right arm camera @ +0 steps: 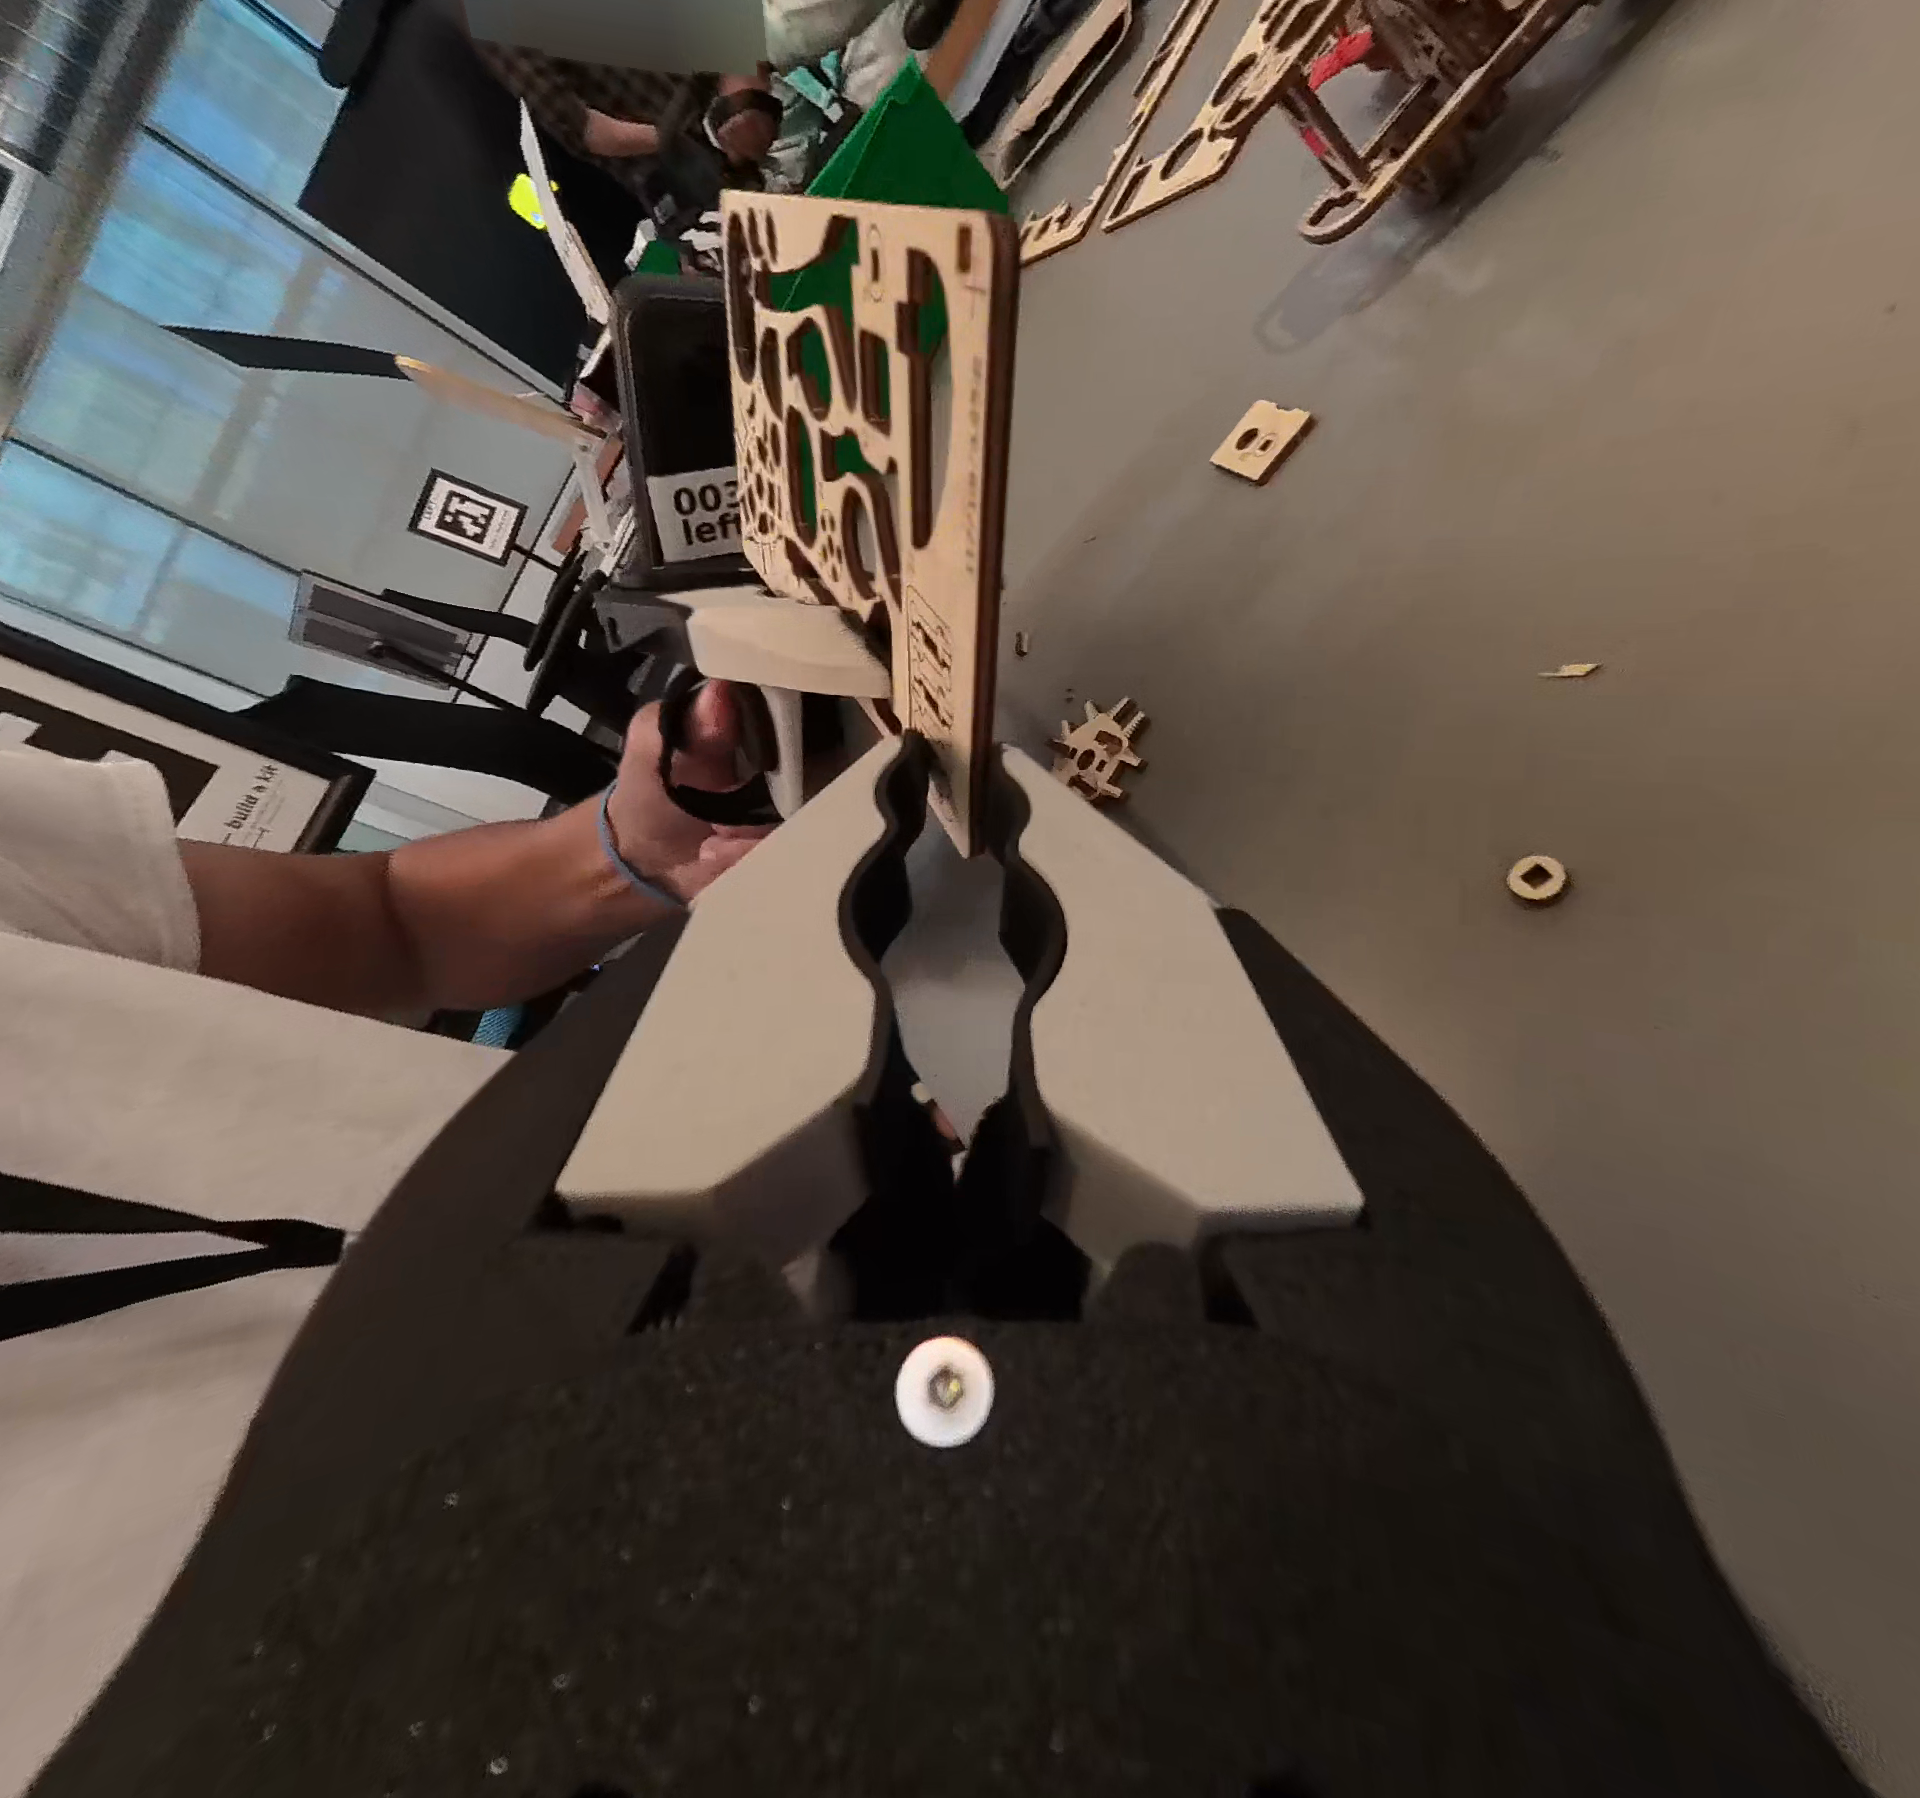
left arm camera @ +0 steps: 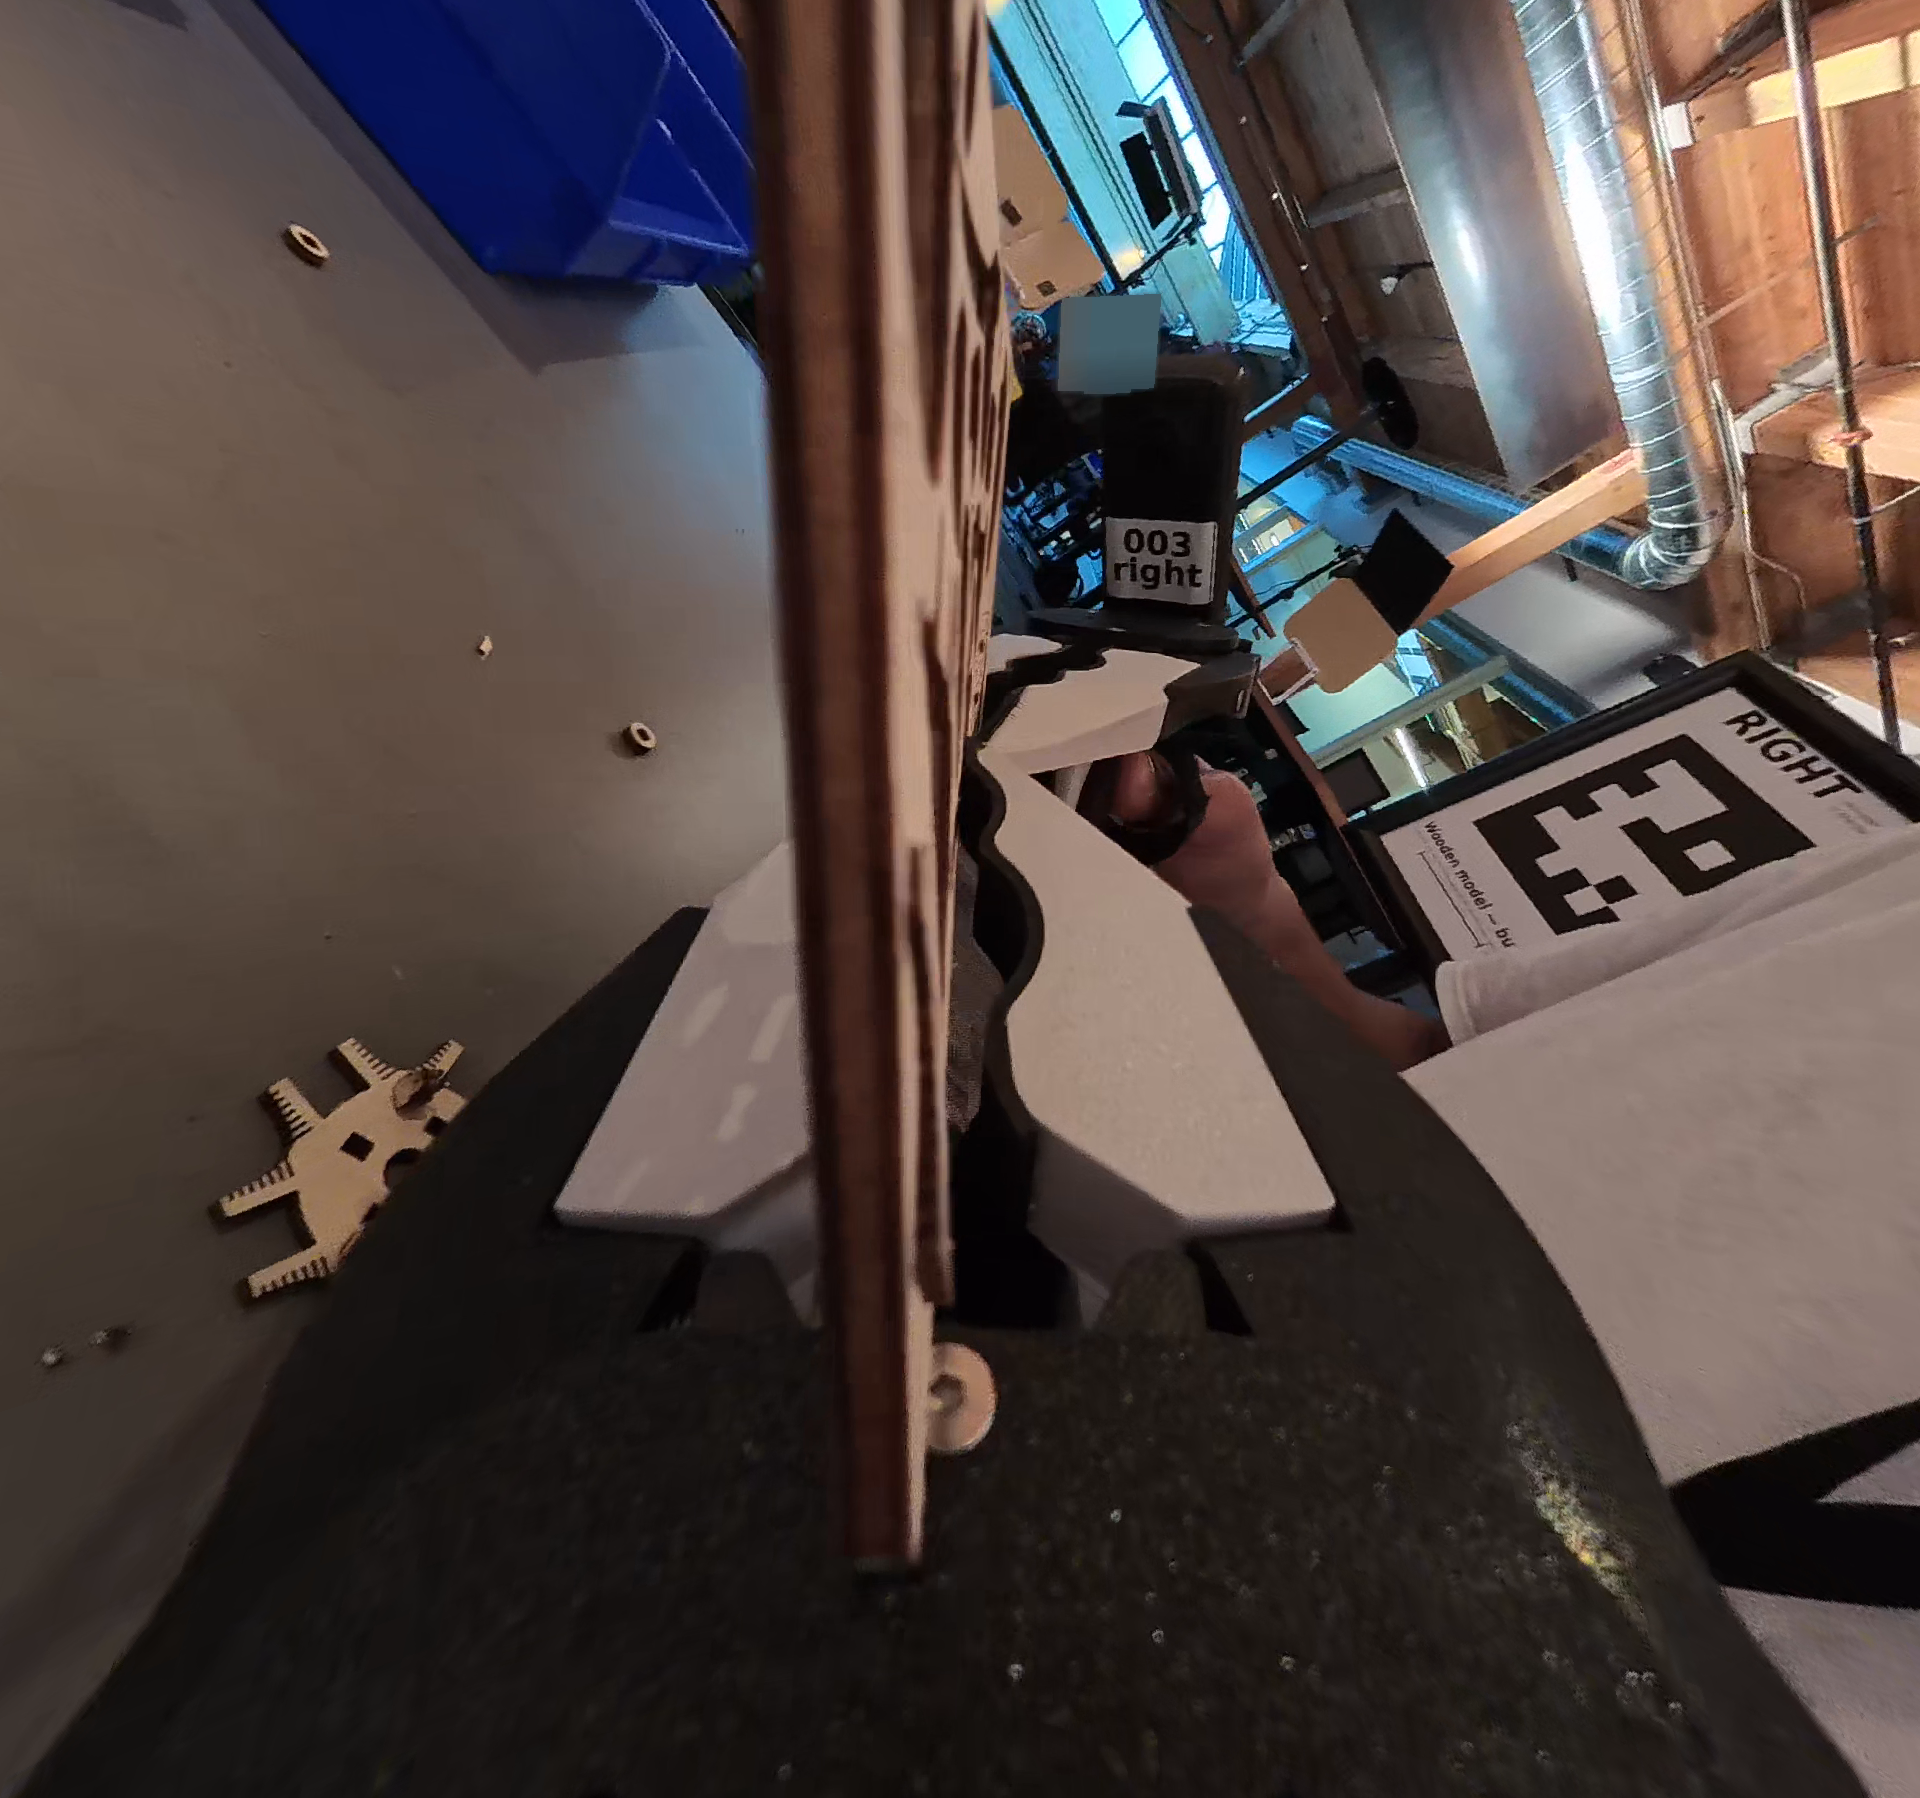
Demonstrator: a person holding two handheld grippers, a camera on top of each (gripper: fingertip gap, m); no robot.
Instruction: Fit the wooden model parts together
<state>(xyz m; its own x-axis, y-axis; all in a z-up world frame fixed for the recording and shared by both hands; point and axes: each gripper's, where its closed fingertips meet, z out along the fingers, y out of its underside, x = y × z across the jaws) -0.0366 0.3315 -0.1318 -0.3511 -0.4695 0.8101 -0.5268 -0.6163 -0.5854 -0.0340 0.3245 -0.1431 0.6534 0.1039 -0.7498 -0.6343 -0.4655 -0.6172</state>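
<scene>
Above the grey surface (right arm camera: 1455, 813), a thin laser-cut plywood sheet with punched-out part shapes (right arm camera: 883, 460) hangs on edge, clamped deep in the left gripper (left arm camera: 894, 1073) while the right gripper (right arm camera: 961, 813) pinches its near corner. The step looks like freeing a part; next probably comes a careful push, without cracking the sheet.
</scene>
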